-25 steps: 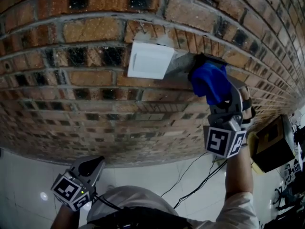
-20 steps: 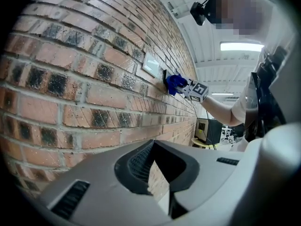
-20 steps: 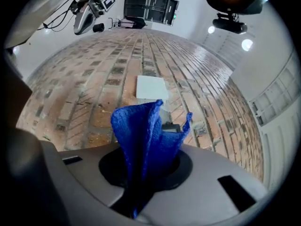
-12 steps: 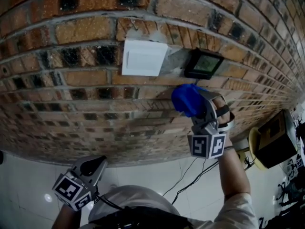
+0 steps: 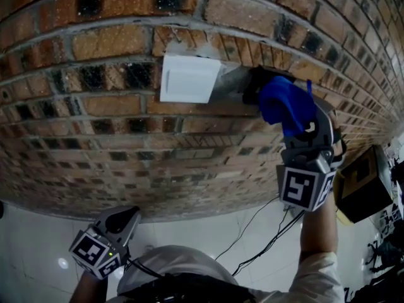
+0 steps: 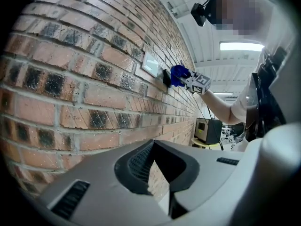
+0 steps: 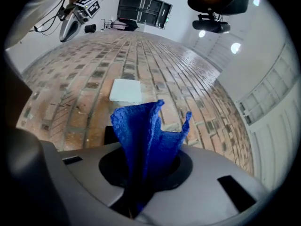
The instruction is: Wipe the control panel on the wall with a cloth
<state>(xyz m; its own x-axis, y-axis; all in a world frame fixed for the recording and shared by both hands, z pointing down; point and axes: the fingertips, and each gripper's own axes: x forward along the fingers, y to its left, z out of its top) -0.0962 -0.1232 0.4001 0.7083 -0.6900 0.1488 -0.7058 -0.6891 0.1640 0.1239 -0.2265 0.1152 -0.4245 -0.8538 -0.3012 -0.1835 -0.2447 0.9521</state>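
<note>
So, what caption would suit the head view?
Right tongs hold a blue cloth over the black control panel on a red brick wall.

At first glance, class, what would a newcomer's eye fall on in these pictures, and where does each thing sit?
The bright blue cloth stands out first, clamped in the right gripper and held over the dark control panel on the brick wall. In the head view, a white plate sits just left of the panel. The left gripper hangs low, holding nothing.
</note>
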